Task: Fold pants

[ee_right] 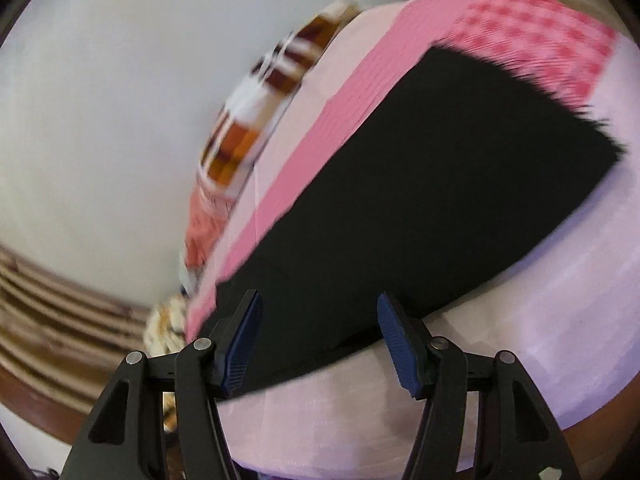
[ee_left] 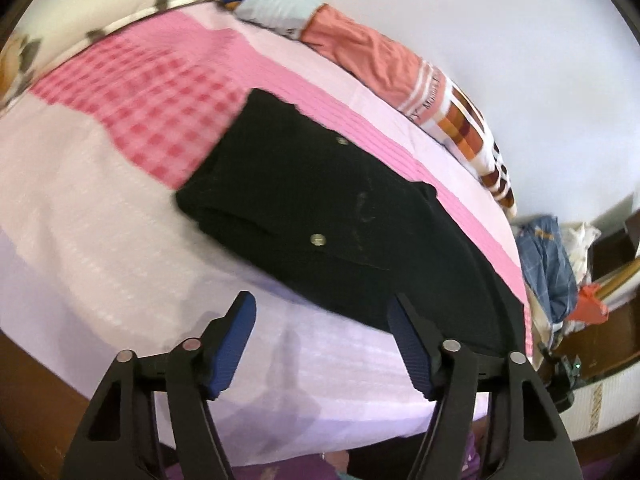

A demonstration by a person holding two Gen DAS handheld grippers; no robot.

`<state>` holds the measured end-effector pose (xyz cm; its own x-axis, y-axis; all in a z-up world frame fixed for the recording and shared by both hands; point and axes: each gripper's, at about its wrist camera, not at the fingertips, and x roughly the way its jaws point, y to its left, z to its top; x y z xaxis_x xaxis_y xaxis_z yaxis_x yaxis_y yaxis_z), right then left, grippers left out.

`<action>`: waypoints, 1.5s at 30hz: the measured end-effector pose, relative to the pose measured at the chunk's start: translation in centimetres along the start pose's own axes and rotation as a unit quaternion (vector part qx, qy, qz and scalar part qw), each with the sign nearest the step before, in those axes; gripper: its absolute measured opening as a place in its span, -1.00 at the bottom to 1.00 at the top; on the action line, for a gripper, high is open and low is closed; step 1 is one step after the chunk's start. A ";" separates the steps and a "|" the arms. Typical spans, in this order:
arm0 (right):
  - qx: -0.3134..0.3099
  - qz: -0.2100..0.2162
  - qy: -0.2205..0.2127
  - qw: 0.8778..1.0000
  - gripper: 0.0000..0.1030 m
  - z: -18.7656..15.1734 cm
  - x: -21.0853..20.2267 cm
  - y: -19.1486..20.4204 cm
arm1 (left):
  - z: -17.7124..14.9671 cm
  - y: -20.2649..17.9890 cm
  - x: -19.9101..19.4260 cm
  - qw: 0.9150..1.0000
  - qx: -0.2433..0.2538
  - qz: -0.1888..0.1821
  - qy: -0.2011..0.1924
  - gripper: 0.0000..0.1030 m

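Black pants point(ee_left: 320, 216) lie folded on the pink bedsheet point(ee_left: 100, 216) — ahead of both tongs. Left gripper point(ee_left: 324, 312) spread, nothing between its pads. Right gripper point(ee_right: 320, 312) spread too — empty, pants just beyond its tips.

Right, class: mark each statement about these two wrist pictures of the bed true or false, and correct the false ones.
1. The black folded pants lie on the pink and lilac checked bedsheet. True.
2. The left gripper clamps the pants. False: its jaws stand open with nothing between them.
3. Two metal buttons show on the pants. True.
4. The right gripper is shut. False: it is open, above the pants' near edge.
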<state>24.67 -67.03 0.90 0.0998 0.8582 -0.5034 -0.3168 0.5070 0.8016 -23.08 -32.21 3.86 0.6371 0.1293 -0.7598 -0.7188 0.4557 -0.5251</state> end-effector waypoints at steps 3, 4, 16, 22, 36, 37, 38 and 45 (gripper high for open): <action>-0.015 0.002 0.018 1.000 0.13 -0.3 1.0 2.1 | 0.0 2.0 0.0 1.000 -0.019 -0.004 0.004 0.06; -0.015 0.009 0.020 1.000 0.13 -0.2 1.3 2.7 | 0.1 2.7 0.1 1.000 -0.024 -0.005 0.009 -0.06; -0.014 0.016 0.071 0.997 0.21 -2.6 4.8 5.8 | 2.9 5.3 3.0 0.999 -0.046 -0.020 0.022 -0.45; 0.008 0.019 0.086 0.996 0.23 -3.2 5.7 5.5 | 3.9 5.3 3.8 0.999 -0.038 0.018 0.014 -0.74; -0.001 0.023 0.114 0.993 0.27 -4.4 6.8 6.3 | 6.3 8.8 1.8 0.995 -0.070 0.058 -0.027 -0.91; 0.002 0.024 0.116 0.993 0.29 -4.4 7.0 6.3 | 6.3 8.5 1.5 0.996 -0.062 0.065 -0.030 -0.91; 0.008 0.030 0.118 0.992 0.30 -4.4 7.1 6.2 | 6.4 7.8 1.1 0.995 -0.040 0.081 -0.036 -0.91; 0.069 0.160 0.184 0.967 0.32 -7.2 9.4 7.4 | 4.2 1.2 0.5 0.999 0.036 -0.005 -0.008 -0.86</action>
<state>16.47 -55.84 -0.23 -0.3324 0.9000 -0.2820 -0.1447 0.2468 0.9582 -22.47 -27.90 4.39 0.6495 0.1388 -0.7476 -0.6905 0.5193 -0.5035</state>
